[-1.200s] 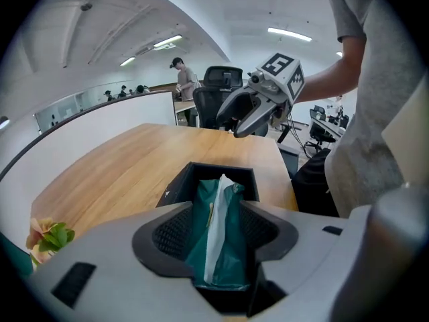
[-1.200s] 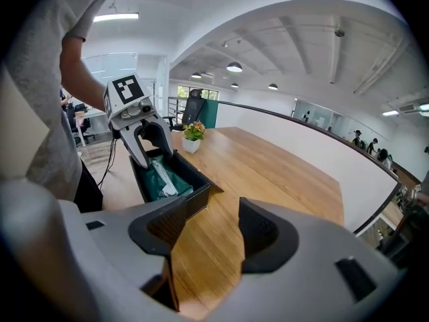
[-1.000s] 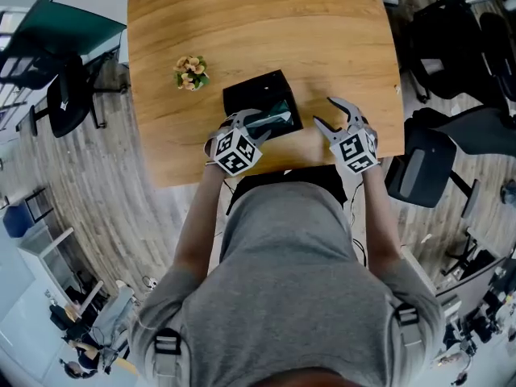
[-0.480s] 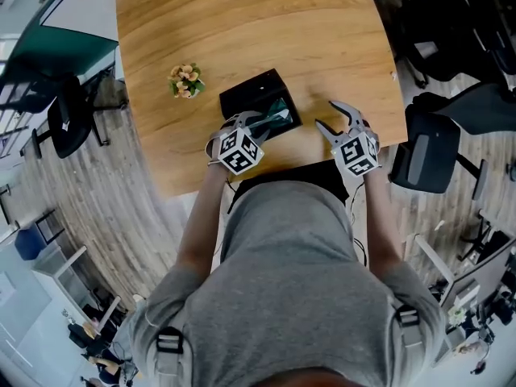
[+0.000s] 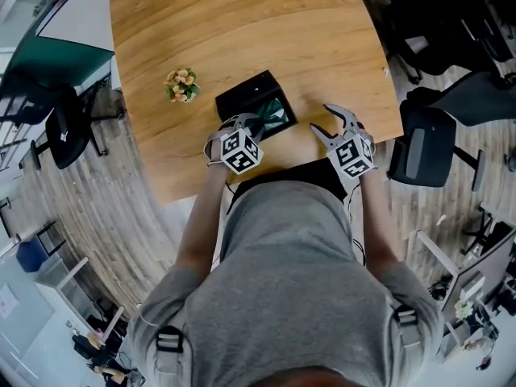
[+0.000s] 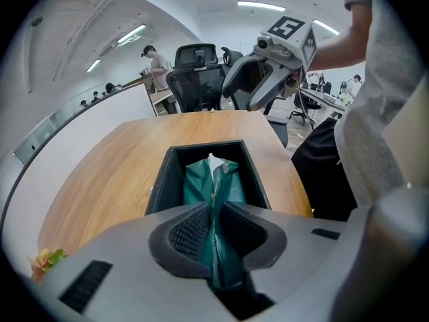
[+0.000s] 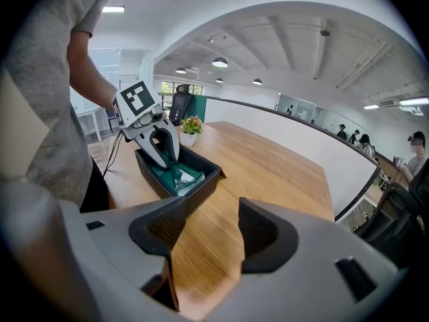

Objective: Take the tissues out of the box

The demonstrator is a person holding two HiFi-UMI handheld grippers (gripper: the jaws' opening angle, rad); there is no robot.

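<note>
A black open box [image 5: 242, 95] lies near the front edge of the wooden table [image 5: 242, 22]. Inside it sits a green tissue pack [image 6: 216, 176], also seen as a green patch [image 5: 276, 112] from the head view. My left gripper [image 6: 214, 223] reaches into the box; its jaws are closing, and the pads pinch the green pack into an upright fold. In the right gripper view the left gripper [image 7: 163, 154] stands in the box [image 7: 201, 180]. My right gripper [image 5: 330, 121] hovers open over bare table right of the box, nothing between its jaws [image 7: 204, 230].
A small pot of flowers [image 5: 181, 85] stands on the table left of the box. A black office chair [image 5: 423, 151] sits close to the table's right front corner. More chairs and desks surround the table.
The left gripper's jaws have drawn together on the green pack in the box. The right gripper has kept its place, still open.
</note>
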